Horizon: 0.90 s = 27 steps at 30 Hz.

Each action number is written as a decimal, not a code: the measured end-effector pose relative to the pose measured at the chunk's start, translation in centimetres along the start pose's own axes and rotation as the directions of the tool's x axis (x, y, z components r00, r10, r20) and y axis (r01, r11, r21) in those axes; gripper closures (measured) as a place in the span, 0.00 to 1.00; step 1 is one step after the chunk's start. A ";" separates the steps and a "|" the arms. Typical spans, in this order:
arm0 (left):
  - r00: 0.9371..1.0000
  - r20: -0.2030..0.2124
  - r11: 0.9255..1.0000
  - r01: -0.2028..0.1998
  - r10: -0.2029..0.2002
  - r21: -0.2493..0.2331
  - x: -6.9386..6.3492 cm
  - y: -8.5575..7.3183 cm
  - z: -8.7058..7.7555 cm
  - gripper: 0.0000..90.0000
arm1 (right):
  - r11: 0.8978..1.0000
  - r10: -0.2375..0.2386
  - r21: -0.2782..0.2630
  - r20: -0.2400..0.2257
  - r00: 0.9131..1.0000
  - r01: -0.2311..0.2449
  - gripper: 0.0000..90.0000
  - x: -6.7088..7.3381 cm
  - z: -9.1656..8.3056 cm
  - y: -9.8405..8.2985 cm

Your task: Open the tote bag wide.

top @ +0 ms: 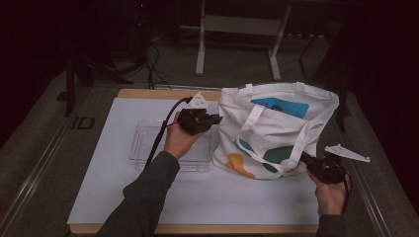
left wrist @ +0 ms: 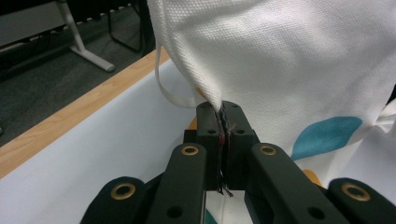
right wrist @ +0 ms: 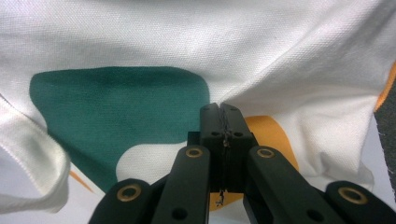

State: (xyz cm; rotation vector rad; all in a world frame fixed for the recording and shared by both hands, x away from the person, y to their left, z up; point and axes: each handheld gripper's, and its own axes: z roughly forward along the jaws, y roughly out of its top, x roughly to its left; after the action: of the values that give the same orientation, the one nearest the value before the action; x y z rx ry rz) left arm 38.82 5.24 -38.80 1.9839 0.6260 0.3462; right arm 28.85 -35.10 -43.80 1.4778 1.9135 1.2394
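White table mat [top: 113, 187]; tote bag [top: 276, 131] colour patches, no readable writing.

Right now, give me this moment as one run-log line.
left gripper: shut on tote bag edge | right gripper: shut on tote bag cloth | bag: standing on table | clear tray: beside bag
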 end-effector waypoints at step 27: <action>0.999 0.030 1.000 -0.026 0.027 -0.013 -2.6 -1.5 -1.0 0.98 | 0.999 -0.050 0.001 0.059 0.997 0.050 0.93 0.1 -2.4 -2.3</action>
State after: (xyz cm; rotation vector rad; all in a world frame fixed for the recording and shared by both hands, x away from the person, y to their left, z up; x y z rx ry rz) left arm 35.72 5.07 -39.55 1.9830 0.5778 0.3352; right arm 25.68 -36.01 -44.49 1.4414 1.9002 1.1608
